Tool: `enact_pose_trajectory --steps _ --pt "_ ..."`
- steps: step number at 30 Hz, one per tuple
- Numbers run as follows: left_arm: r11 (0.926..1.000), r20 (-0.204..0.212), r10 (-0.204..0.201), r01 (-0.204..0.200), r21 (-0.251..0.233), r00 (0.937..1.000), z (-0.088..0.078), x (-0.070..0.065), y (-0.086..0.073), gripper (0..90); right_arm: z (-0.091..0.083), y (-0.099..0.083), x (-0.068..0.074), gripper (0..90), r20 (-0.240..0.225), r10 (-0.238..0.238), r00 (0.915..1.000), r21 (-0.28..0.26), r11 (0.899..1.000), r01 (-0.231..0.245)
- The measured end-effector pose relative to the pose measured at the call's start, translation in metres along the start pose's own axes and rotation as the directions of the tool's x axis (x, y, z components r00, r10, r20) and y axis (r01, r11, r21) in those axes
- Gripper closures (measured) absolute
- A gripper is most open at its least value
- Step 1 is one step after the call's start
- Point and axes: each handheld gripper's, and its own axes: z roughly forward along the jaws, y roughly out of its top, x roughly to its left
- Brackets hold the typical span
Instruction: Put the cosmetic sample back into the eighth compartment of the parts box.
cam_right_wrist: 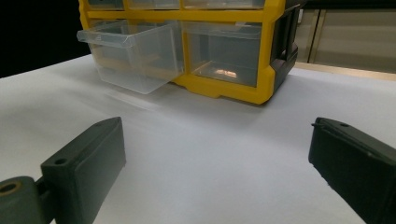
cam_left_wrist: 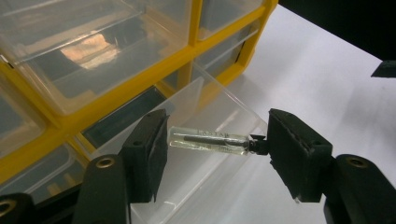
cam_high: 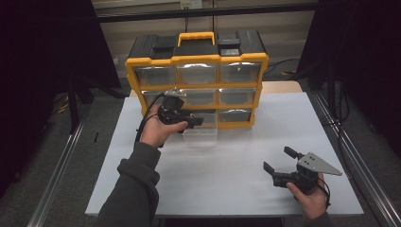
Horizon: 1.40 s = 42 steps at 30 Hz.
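Tongs of the left gripper [cam_left_wrist: 212, 154] clamp a small glass vial [cam_left_wrist: 210, 141] endwise, above the pulled-out clear drawer [cam_left_wrist: 219, 112], where a sideways nudge could pop it free, while the right gripper [cam_right_wrist: 215, 172] rests with its jaws apart.

white table top [cam_high: 227, 165], dark side curtains [cam_high: 42, 47]

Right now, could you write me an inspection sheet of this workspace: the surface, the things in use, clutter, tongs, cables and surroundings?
Surface: white table, bare in front.
Job's things: clear vial with dark cap; yellow organizer; one bottom drawer pulled out.
Clutter: nothing seen.
Tongs: left tongs clamp the vial end to end over the drawer; right tongs open, empty, low over the table.
Cables: black cable trails from left tongs.
Surroundings: dark curtains, metal rails.
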Motion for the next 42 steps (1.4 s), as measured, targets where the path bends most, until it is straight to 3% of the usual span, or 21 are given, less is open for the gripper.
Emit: enact_pose_trajectory --steps 1,4,7,8,19,29,31,32,42 --pt "0.9999 0.012 -0.008 0.008 -0.007 0.9999 0.001 0.001 0.000 39.6 0.000 0.000 0.000 3.1 -0.001 0.000 1.0000 0.001 1.000 0.000" --pt "0.9999 -0.004 0.001 -0.001 0.012 1.0000 0.002 0.002 0.000 39.6 0.000 0.000 0.000 3.1 -0.001 0.002 1.0000 0.002 1.000 -0.002" --pt "0.9999 -0.003 -0.014 0.014 -0.002 0.9999 0.004 0.003 0.000 39.6 0.000 0.000 0.000 3.1 -0.006 -0.006 1.0000 0.001 1.000 0.006" --pt "0.9999 -0.009 0.000 0.000 0.013 1.0000 0.004 0.004 0.000 39.6 0.000 0.000 0.001 3.1 -0.009 -0.005 0.9999 0.002 1.000 0.005" --pt "0.9997 -0.025 -0.020 0.020 0.016 0.9995 0.010 0.007 0.001 39.6 0.000 0.000 0.001 3.3 -0.012 -0.004 0.9999 0.001 1.000 0.004" --pt "0.9996 -0.034 -0.017 0.018 0.020 0.9993 0.012 0.010 0.001 39.6 0.001 0.000 0.001 3.6 -0.016 -0.010 0.9998 0.000 1.000 0.010" --pt "0.9991 -0.045 -0.008 0.009 0.040 0.9990 0.012 0.010 0.002 39.6 0.001 0.000 0.001 3.6 -0.017 -0.009 0.9998 0.001 1.000 0.009" --pt "0.9995 -0.048 -0.019 0.020 0.023 0.9987 0.014 0.009 0.001 39.6 0.001 0.000 0.001 3.6 -0.018 -0.008 0.9998 0.000 1.000 0.008" --pt "0.9994 -0.049 -0.009 0.010 0.032 0.9988 0.020 0.009 0.001 39.6 0.001 0.000 0.001 3.6 -0.014 -0.011 0.9998 -0.001 1.000 0.011"
